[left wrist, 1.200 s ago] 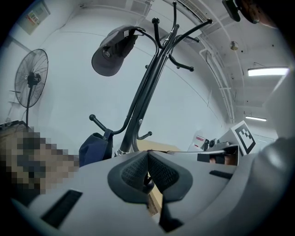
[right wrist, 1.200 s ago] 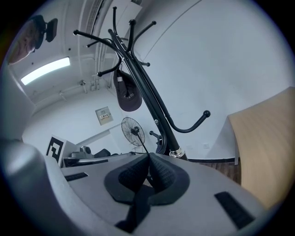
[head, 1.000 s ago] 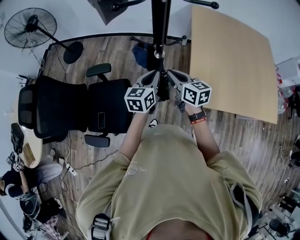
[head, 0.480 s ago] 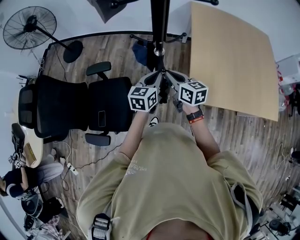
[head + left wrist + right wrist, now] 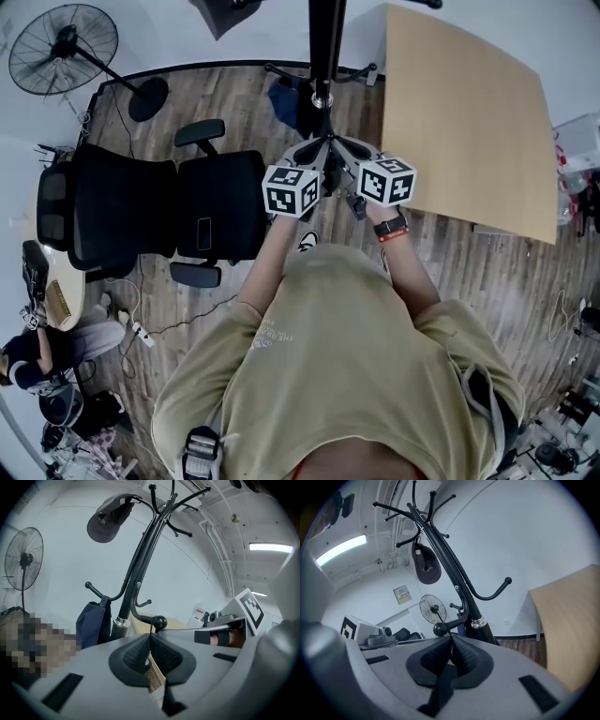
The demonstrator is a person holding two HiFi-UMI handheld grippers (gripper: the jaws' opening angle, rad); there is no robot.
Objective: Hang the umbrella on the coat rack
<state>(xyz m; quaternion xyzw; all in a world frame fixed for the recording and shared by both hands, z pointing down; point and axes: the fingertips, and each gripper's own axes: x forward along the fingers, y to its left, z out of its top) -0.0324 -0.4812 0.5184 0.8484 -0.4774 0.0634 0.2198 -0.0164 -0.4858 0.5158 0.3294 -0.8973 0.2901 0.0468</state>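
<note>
The black coat rack (image 5: 324,56) stands straight ahead, with its pole (image 5: 140,569) filling the left gripper view. A low hook ends in a ball (image 5: 160,621), also seen in the right gripper view as the ball (image 5: 439,629). My left gripper (image 5: 150,637) is shut on a thin dark strap that runs up to that ball. My right gripper (image 5: 451,638) is shut on the same thin strap just beside it. In the head view both grippers (image 5: 314,167) (image 5: 339,167) meet tip to tip at the pole. The umbrella's body is mostly hidden beneath them.
A black cap (image 5: 110,517) hangs from an upper hook and a navy bag (image 5: 93,623) from a lower one. A black office chair (image 5: 178,211) stands left, a wooden table (image 5: 464,112) right, a floor fan (image 5: 61,47) at the far left. A person (image 5: 56,347) sits at the lower left.
Both grippers have drawn closer together and moved slightly toward the rack pole. Their jaws have stayed shut.
</note>
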